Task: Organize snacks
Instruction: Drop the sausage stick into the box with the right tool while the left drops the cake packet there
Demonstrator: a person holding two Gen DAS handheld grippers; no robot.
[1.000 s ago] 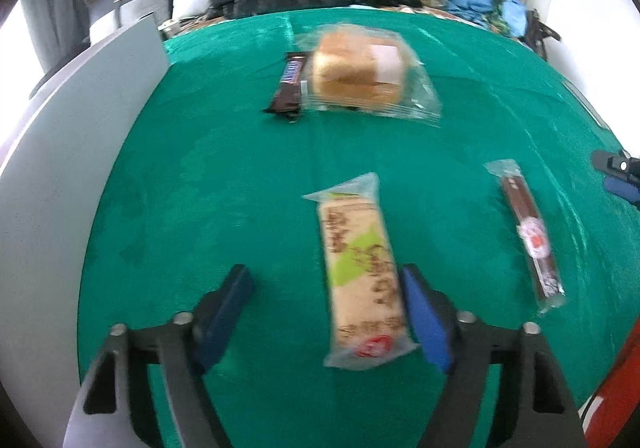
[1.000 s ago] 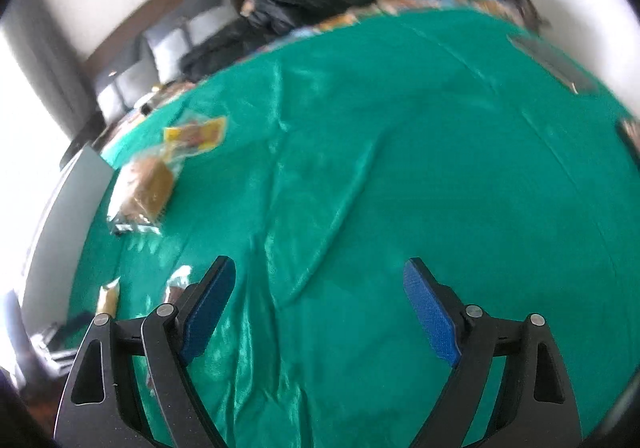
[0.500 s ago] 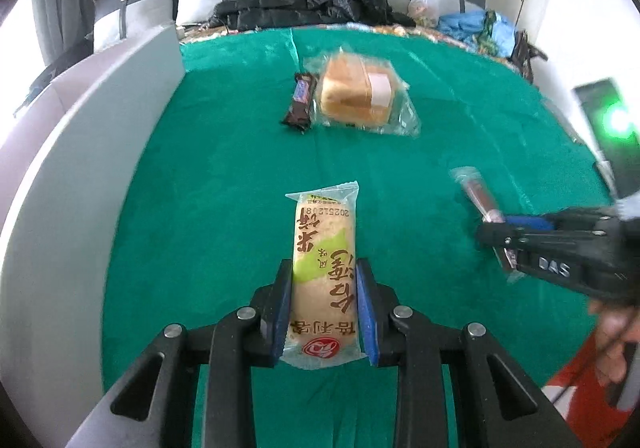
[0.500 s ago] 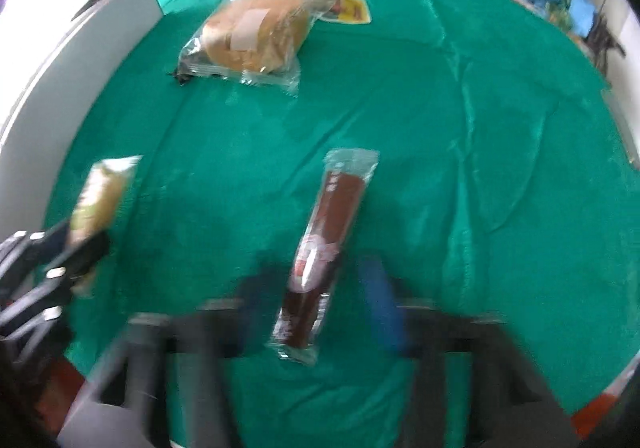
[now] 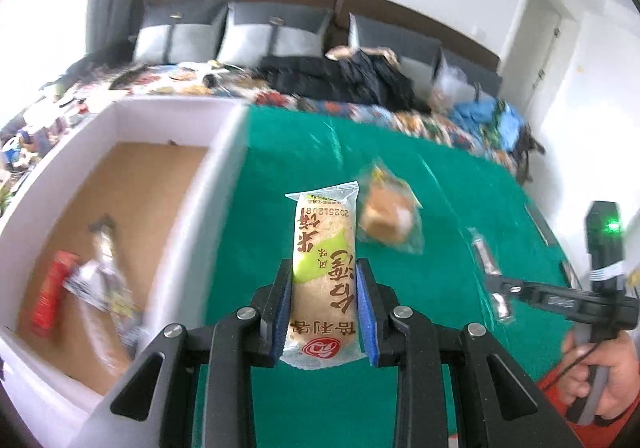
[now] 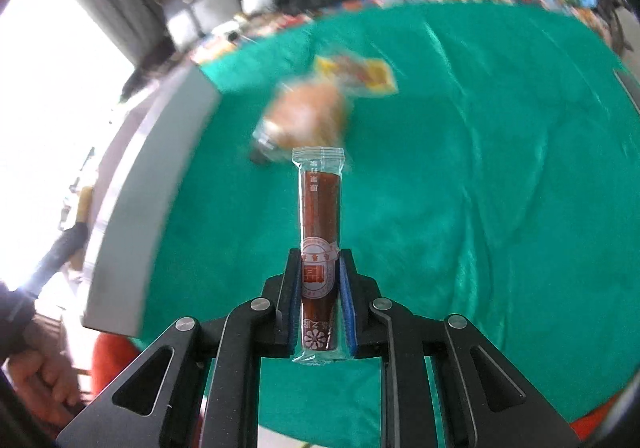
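Note:
My left gripper (image 5: 322, 306) is shut on a long beige and green wrapped cake (image 5: 323, 272), held above the green cloth beside the white box (image 5: 208, 216). My right gripper (image 6: 319, 290) is shut on a thin brown snack stick in clear wrap (image 6: 320, 232), lifted off the cloth; it also shows in the left wrist view (image 5: 490, 272). A wrapped bread bun (image 5: 386, 214) lies on the cloth ahead; it is blurred in the right wrist view (image 6: 308, 116).
The white box has a brown floor (image 5: 108, 216) holding a red packet (image 5: 50, 294) and a silver packet (image 5: 100, 280). A yellow packet (image 6: 360, 74) lies beyond the bun. The box wall (image 6: 148, 184) stands left. A sofa with dark clothes (image 5: 340, 80) is behind the table.
Both grippers have lifted their snacks off the cloth. The left one has swung left, so the inside of the box now shows. The right gripper has shut on the brown stick.

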